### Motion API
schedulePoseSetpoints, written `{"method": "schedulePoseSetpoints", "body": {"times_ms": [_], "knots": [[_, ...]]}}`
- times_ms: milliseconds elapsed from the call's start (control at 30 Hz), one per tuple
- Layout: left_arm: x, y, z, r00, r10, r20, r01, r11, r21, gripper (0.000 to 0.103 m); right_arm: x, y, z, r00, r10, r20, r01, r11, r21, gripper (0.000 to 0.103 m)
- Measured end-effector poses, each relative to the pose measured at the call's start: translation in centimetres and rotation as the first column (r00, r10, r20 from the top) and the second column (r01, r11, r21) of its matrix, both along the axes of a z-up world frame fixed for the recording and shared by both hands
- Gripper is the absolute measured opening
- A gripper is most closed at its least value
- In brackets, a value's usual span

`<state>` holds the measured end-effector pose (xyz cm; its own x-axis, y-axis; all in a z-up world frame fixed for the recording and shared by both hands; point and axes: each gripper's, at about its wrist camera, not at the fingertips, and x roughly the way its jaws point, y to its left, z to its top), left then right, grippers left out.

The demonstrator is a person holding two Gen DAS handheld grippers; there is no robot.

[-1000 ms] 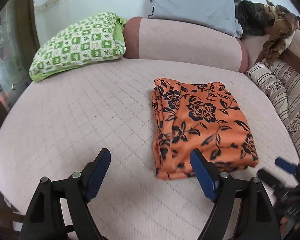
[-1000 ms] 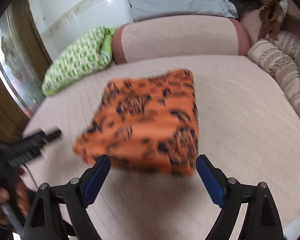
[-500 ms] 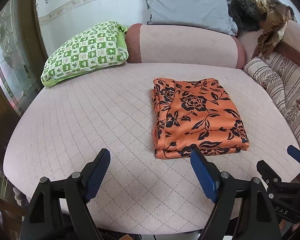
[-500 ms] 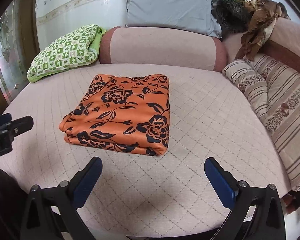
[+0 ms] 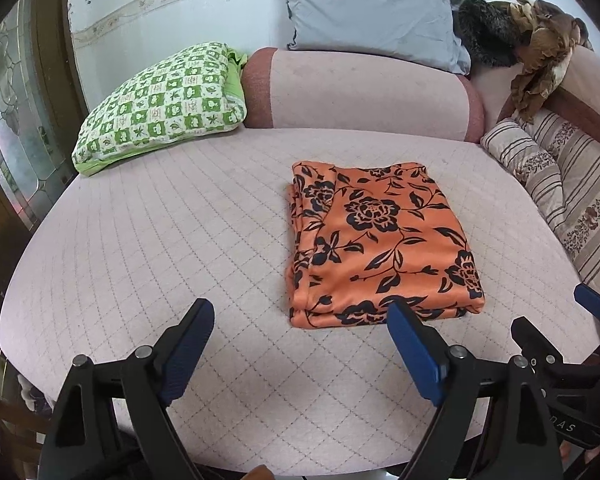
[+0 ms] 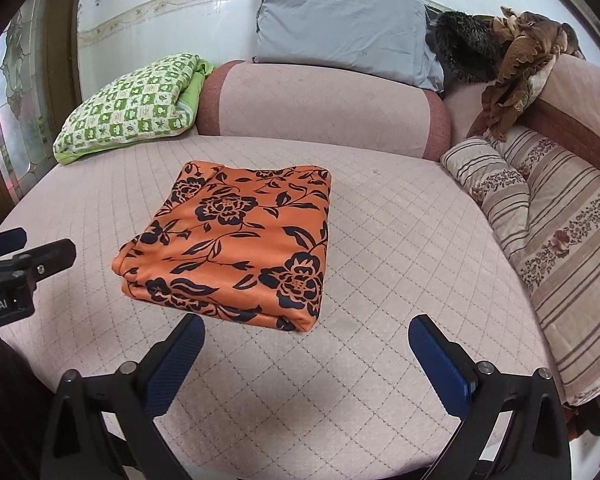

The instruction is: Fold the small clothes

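Two bits of text were legible, both cut off. In the right wrist view, the left gripper (image 6: 4, 248) body at the left edge carried white lettering reading "obot.AI", its start lost past the frame edge. In the left wrist view, the right gripper (image 5: 560, 320) body at the lower right corner showed pale letters "DAS", rotated, possibly part of a longer word. Nothing else could be read on fabric, cushions or wall.

Pink quilted sofa (image 5: 180, 240), white wall (image 5: 172, 12) behind.
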<state>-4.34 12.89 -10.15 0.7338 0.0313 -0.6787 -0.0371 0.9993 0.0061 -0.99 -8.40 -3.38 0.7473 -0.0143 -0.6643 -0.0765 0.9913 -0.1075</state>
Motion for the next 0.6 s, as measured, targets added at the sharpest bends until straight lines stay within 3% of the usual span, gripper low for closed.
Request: {"method": "schedulePoseSetpoints", "body": {"times_ms": [67,167,600], "knots": [[-0.1,0.0,0.3,1.000,-0.004,0.030,0.004,1.000,-0.008,0.089,0.1,-0.1,0.2,1.000,-0.007,0.004,0.007,1.000,-0.001,0.103],[-0.4,-0.3,1.1,0.996,-0.008,0.093,0.008,1.000,0.000,0.102,0.3,-0.4,0.6,1.000,-0.012,0.003,0.012,1.000,0.012,0.103],[1.9,-0.4,1.1,0.997,0.010,0.077,-0.011,1.000,0.015,0.102,1.2,-0.4,0.7,1.000,-0.020,-0.013,0.020,1.000,0.002,0.103]]}}
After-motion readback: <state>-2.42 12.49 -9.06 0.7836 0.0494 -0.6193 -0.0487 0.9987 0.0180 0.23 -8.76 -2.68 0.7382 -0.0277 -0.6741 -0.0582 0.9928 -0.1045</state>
